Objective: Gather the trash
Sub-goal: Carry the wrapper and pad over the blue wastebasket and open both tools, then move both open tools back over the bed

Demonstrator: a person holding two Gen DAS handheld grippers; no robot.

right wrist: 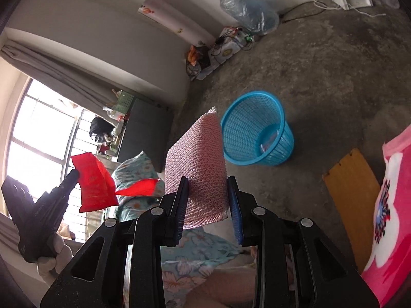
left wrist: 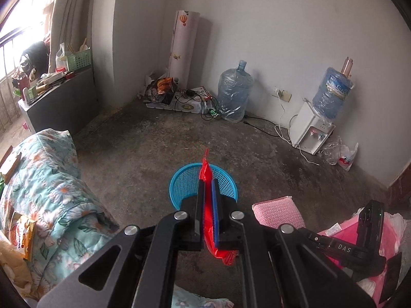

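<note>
Left wrist view: the left gripper [left wrist: 208, 179] is clamped on a red wrapper [left wrist: 205, 169], which sticks out past the fingertips at 12 o'clock, over the blue basket [left wrist: 179, 179] on the floor.

Right wrist view: the right gripper [right wrist: 208, 179] is clamped on a pink sponge [right wrist: 195, 159] between its fingers; the basket [right wrist: 257, 133] lies at 1 o'clock, apart from it

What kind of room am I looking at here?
Probably a lived-in bedroom or a simple rented room. A floral quilt lies on what looks like a bed, a water dispenser stands by the wall on a bare concrete floor, and a blue mesh wastebasket stands on the floor.
</note>
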